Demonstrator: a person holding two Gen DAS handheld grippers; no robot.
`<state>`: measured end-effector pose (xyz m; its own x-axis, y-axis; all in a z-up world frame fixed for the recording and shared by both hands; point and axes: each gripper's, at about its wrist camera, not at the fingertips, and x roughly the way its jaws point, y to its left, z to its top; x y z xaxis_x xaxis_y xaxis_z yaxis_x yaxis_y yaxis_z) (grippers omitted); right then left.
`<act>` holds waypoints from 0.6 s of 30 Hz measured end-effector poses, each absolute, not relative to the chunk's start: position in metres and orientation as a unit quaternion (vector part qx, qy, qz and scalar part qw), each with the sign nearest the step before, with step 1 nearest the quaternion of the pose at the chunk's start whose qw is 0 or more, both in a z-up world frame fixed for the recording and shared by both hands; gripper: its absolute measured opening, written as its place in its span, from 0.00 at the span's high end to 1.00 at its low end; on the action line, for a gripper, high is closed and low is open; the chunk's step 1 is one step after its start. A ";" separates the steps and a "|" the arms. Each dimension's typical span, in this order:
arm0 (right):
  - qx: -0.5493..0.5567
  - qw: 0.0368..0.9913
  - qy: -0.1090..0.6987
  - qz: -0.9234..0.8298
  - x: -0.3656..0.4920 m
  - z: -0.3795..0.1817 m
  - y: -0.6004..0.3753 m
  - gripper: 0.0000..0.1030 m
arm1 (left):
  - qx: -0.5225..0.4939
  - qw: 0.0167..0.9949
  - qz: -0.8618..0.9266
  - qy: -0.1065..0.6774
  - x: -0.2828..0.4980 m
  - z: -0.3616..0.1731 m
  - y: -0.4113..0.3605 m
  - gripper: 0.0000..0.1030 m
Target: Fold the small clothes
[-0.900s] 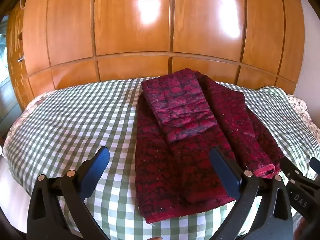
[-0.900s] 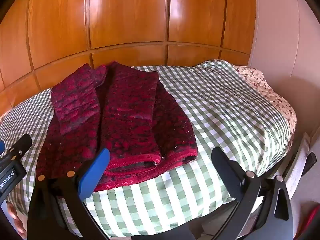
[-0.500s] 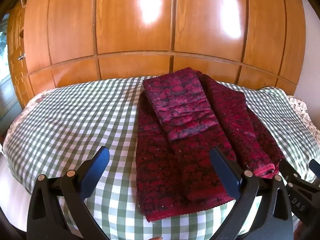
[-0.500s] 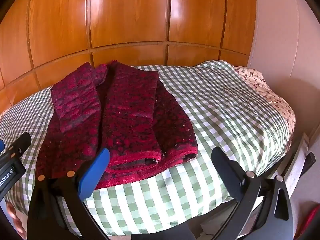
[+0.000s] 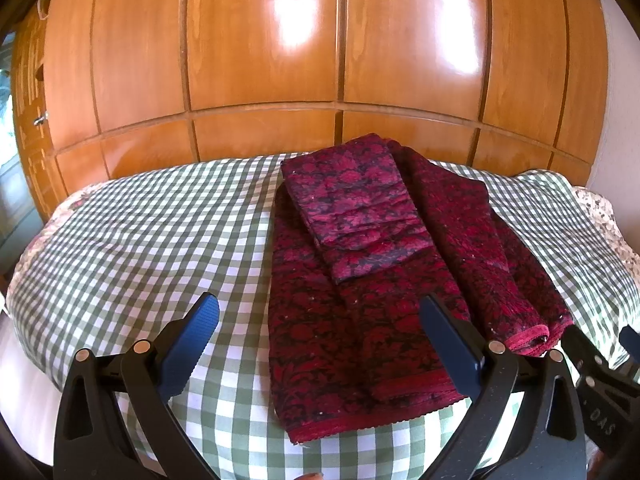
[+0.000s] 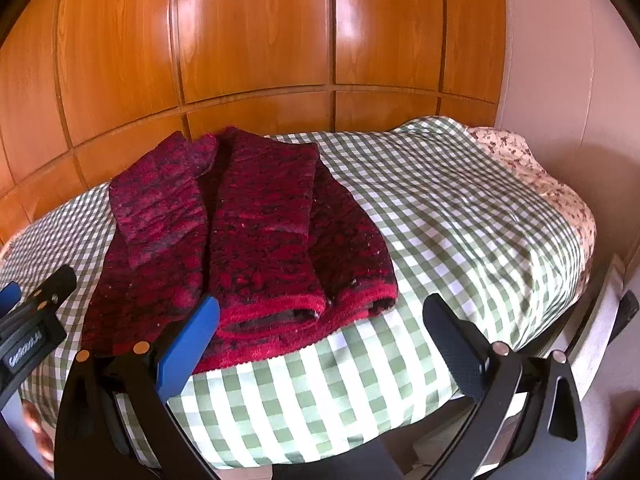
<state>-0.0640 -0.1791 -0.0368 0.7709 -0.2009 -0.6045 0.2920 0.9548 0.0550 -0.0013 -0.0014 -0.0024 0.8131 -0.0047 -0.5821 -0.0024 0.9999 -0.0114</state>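
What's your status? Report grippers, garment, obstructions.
Left gripper open, empty. Right gripper open, empty. Red sweater flat on checked bedspread, both sleeves folded in. Nothing in the way.

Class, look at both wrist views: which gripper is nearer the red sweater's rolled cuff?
Right. The right gripper has the rolled cuff just beyond its left finger; the left gripper sits farther left, over the sweater's hem.

A: What colour is the sweater (image 5: 372, 300)?
B: Dark red with a black floral pattern and a plain red hem.
A: And the bedcover (image 5: 132, 240) under it?
B: Green-and-white gingham. Behind it, the wardrobe (image 5: 264, 40) is glossy orange-brown wood.
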 end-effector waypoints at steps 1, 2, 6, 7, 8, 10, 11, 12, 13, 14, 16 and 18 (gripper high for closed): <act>0.079 0.938 0.313 -0.128 -0.065 -0.038 -0.180 0.02 | -0.005 0.952 -0.002 0.307 -0.001 -0.003 -0.002 0.04; 0.082 0.938 0.313 -0.127 -0.066 -0.038 -0.180 0.02 | -0.004 0.951 -0.002 0.308 -0.001 -0.004 -0.002 0.04; 0.087 0.938 0.310 -0.129 -0.070 -0.039 -0.181 0.02 | -0.004 0.950 -0.003 0.314 0.004 -0.006 -0.004 0.04; 0.085 0.939 0.308 -0.130 -0.071 -0.038 -0.180 0.02 | -0.004 0.949 -0.004 0.315 0.004 -0.006 -0.004 0.04; 0.084 0.939 0.306 -0.130 -0.073 -0.037 -0.180 0.02 | -0.004 0.949 -0.005 0.316 0.005 -0.007 -0.005 0.04; 0.086 0.941 0.302 -0.126 -0.075 -0.036 -0.179 0.02 | -0.003 0.949 -0.007 0.316 0.005 -0.008 -0.006 0.04; 0.085 0.941 0.303 -0.121 -0.076 -0.037 -0.178 0.02 | -0.002 0.949 -0.008 0.316 0.005 -0.008 -0.007 0.04; 0.084 0.941 0.305 -0.118 -0.076 -0.038 -0.177 0.02 | -0.002 0.949 -0.008 0.316 0.005 -0.008 -0.007 0.04; 0.081 0.941 0.306 -0.115 -0.076 -0.038 -0.175 0.02 | -0.001 0.949 -0.009 0.316 0.006 -0.008 -0.008 0.04; 0.079 0.942 0.306 -0.114 -0.077 -0.038 -0.174 0.02 | -0.002 0.949 -0.009 0.316 0.006 -0.008 -0.008 0.04; 0.077 0.942 0.307 -0.115 -0.076 -0.038 -0.173 0.02 | -0.002 0.949 -0.009 0.316 0.006 -0.008 -0.008 0.04; 0.083 0.941 0.313 -0.100 -0.076 -0.039 -0.173 0.02 | -0.005 0.949 -0.011 0.314 0.006 -0.007 -0.008 0.04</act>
